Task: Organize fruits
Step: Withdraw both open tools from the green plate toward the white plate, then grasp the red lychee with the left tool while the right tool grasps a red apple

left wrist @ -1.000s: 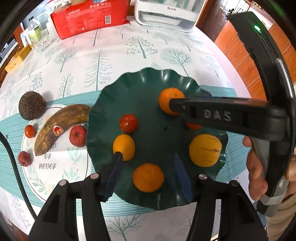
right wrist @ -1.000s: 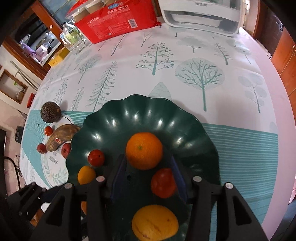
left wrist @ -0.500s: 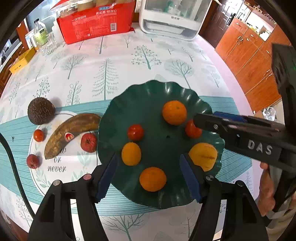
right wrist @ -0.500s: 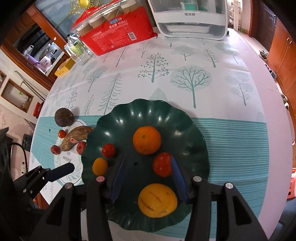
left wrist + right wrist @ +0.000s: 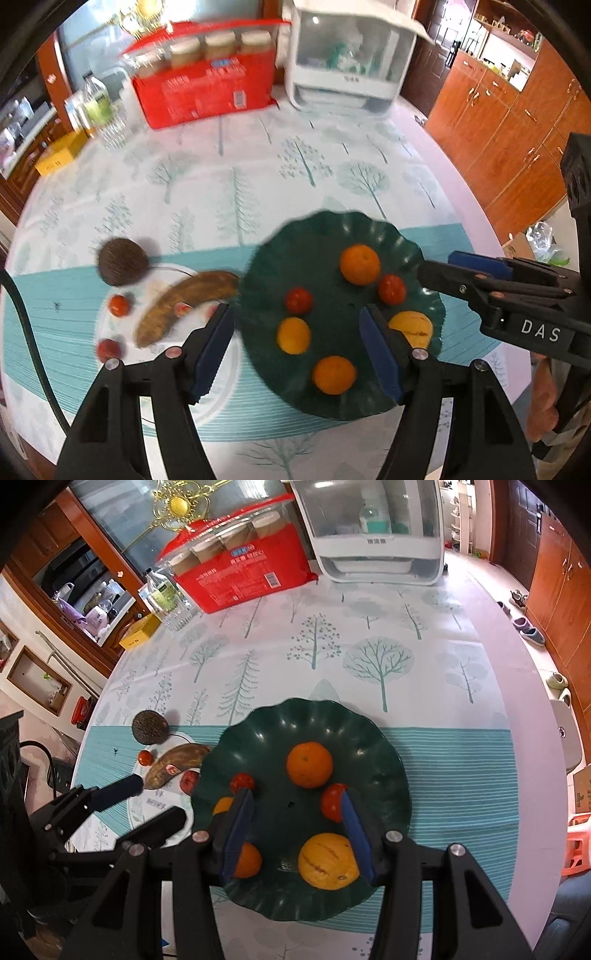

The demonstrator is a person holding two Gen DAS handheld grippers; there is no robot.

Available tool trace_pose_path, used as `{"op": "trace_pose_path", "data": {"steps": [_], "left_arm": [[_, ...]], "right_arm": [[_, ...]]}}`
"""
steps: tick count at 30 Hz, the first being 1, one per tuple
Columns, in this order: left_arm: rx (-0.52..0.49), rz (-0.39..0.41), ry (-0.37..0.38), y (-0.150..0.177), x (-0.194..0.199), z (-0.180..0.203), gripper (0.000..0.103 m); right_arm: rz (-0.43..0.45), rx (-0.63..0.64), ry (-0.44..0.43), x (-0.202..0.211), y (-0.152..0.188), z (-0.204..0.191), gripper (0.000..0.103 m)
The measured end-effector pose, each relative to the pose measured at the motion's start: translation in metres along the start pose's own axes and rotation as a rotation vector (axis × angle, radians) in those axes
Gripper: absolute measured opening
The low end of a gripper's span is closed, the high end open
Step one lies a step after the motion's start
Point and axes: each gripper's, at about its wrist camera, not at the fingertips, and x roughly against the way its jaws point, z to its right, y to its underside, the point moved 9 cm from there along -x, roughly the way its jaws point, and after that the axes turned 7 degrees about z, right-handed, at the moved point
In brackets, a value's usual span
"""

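The worktop [image 5: 443,672] wears a white cloth printed with pale teal trees and a teal striped band. The scalloped plate [image 5: 369,738] is dark green. On it lie a bright orange [image 5: 309,764], a red tomato [image 5: 332,801] and a yellow-orange melon [image 5: 328,860] with brownish streaks. The banana [image 5: 177,764] is browned, the avocado [image 5: 149,727] perhaps dark brown. The carton [image 5: 243,579] is red. Each black hand-held gripper [image 5: 295,827] has blue pads [image 5: 354,830].

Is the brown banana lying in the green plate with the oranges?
No. The banana lies on the white mat to the left of the green plate, outside its rim, while the oranges sit inside.
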Motion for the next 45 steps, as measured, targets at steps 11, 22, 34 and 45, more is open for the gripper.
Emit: {"op": "trace_pose_path", "data": {"steps": [11,22,34,45], "left_arm": [[-0.018,0.164,-0.116,-0.032,0.073,-0.096,0.080],[-0.064,0.161,-0.101,-0.026,0.091,-0.194,0.081],[-0.143,-0.008,0.024,0.027,0.018,-0.231,0.081],[-0.156,-0.150,0.110,0.076,-0.054,-0.231,0.080]], "right_arm": [[0.074,0.031,0.004,0.023,-0.015,-0.062,0.050],[0.089,0.001,0.059,0.011,0.000,-0.145,0.050],[0.032,-0.028,0.114,-0.054,0.047,-0.194,0.050],[-0.032,0.415,0.200,-0.112,0.046,-0.196,0.044]]}}
